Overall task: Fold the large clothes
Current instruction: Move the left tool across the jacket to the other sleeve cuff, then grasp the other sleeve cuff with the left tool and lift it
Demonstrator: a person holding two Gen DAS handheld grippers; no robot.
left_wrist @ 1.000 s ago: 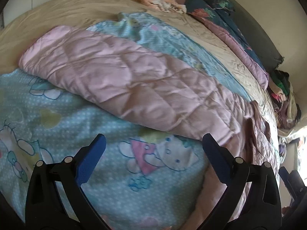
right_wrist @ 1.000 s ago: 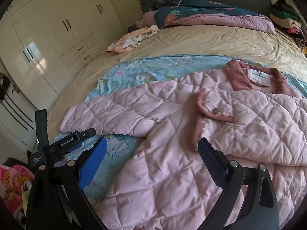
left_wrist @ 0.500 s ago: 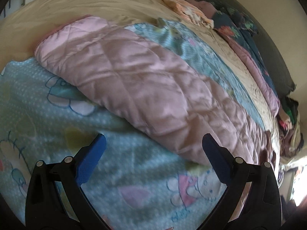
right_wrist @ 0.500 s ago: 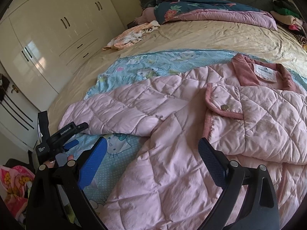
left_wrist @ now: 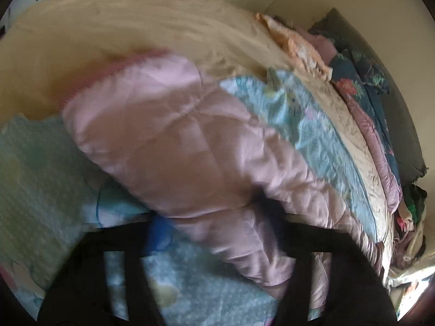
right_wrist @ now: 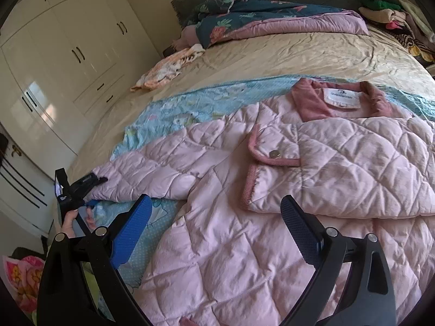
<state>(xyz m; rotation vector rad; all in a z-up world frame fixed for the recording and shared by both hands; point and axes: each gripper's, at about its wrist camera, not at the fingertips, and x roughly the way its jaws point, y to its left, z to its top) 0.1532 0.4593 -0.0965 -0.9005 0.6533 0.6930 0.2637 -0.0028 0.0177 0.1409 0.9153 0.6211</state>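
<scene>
Lying leftward across our bed's blue cartoon-print sheet point(right_wrist: 163, 114), the pink quilted jacket's point(right_wrist: 272, 217) sleeve point(left_wrist: 176, 141) sat pinched in our just-closed left gripper point(left_wrist: 217, 217); our right gripper point(right_wrist: 217, 222) gaped wide, empty, over the hem.

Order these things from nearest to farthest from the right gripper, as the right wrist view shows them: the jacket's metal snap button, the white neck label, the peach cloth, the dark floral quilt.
From the right gripper:
1. Metal snap button, on the folded flap just ahead.
2. White neck label, inside the collar, further up.
3. Peach cloth, on the beige sheet to the left.
4. Dark floral quilt, at the head of the bed.
</scene>
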